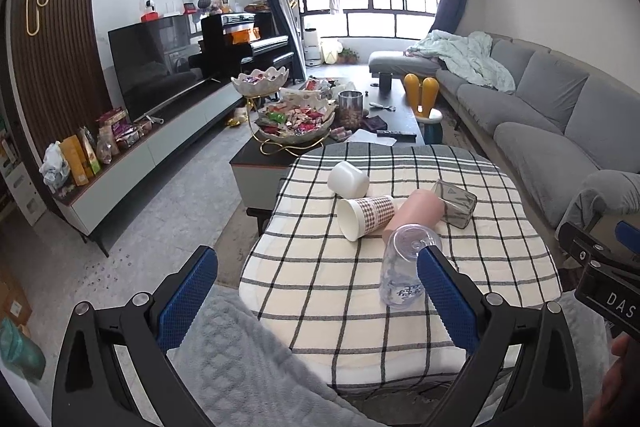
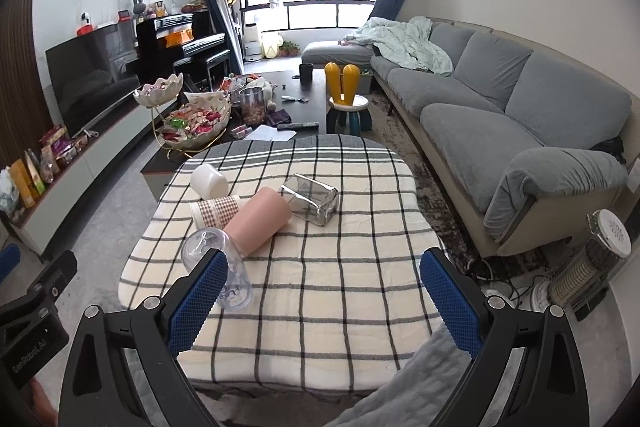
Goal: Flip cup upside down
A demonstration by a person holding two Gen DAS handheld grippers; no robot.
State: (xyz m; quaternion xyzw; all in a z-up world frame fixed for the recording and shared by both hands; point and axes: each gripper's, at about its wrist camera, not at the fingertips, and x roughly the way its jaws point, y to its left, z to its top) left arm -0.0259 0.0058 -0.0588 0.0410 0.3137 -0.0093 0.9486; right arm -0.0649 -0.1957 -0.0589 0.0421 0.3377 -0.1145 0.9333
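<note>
Left wrist view: left gripper [image 1: 316,291] hovering w/ jaws spread wide, gripping nothing, over the near edge of the checked tabletop [image 1: 500,259]. Clear cup [image 1: 404,267] lying on its side just beside the right finger. Right gripper's body showing "DAS".

Right wrist view: right gripper [image 2: 323,301] also wide open, empty. Clear cup [image 2: 218,267] lying by its left finger, blue writing unreadable.

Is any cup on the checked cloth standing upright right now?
No: the white cup, plaid cup, pink cup, clear cup and grey glass cup all lie on their sides.
</note>
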